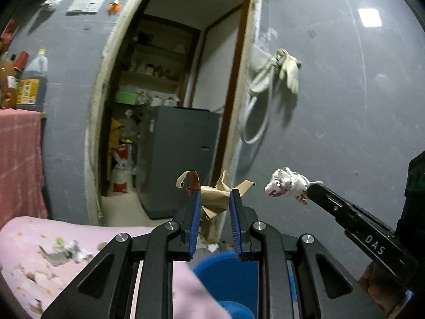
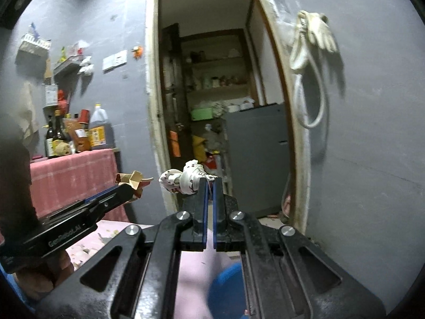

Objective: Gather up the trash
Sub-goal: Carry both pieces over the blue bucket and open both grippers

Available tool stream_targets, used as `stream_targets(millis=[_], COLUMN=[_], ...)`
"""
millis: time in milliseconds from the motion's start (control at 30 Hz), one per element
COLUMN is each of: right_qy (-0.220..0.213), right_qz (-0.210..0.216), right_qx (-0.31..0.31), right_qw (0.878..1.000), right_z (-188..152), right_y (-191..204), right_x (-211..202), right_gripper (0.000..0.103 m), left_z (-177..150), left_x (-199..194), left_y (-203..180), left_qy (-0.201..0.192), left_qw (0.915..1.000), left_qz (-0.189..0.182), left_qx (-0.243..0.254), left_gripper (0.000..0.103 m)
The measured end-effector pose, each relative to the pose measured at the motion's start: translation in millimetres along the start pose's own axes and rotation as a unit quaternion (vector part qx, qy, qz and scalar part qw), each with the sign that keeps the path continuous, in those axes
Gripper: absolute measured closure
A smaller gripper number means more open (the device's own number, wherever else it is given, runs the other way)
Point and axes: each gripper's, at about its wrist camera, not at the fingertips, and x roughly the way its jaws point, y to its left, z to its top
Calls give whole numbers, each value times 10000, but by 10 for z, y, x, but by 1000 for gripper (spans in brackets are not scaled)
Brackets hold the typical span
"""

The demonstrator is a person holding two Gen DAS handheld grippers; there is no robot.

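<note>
With the left gripper clenched on crumpled brown paper and the right gripper on a white wrapper, both carry trash, and next must probably release over the blue bin below the jaws.

Crumpled brown paper, matt and creased, is pinched between ribbed blue pads on the matt black plastic left tongs. A wad of white printed wrapper, slightly glossy, is clamped in the right tongs. Shiny metal pins are seen at the joints. Pink cloth is littered with scraps. The bucket looks like smooth blue plastic.
</note>
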Motion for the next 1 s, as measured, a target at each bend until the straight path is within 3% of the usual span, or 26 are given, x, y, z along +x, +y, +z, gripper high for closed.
stream_targets(millis=[200, 367, 700, 767, 833, 1000], right_qy=[231, 533, 1189, 1275, 1359, 1550], right_qz=[-263, -496, -787, -809, -823, -833], right_qx=[269, 403, 845, 866, 896, 983], right_qw=[9990, 9965, 9862, 9847, 9832, 9795], right_z=[-154, -316, -701, -738, -773, -853], right_y=[-372, -624, -1010, -1050, -1087, -1155], right_x=[20, 110, 334, 385, 443, 555], right_gripper=[100, 100, 100, 100, 99, 96], left_z=[-188, -343, -755, -823, -888, -957], left_x=[338, 651, 1270, 1358, 1416, 1471], left_y=[-332, -443, -460, -447, -436, -346], left_qy=[338, 875, 2313, 2480, 2594, 2725], left_qw=[9992, 9958, 9725, 9684, 9652, 9615], left_qz=[-143, -244, -256, -231, -251, -223], left_qx=[187, 122, -124, -158, -211, -276], left_gripper=[85, 85, 84, 81, 71, 68])
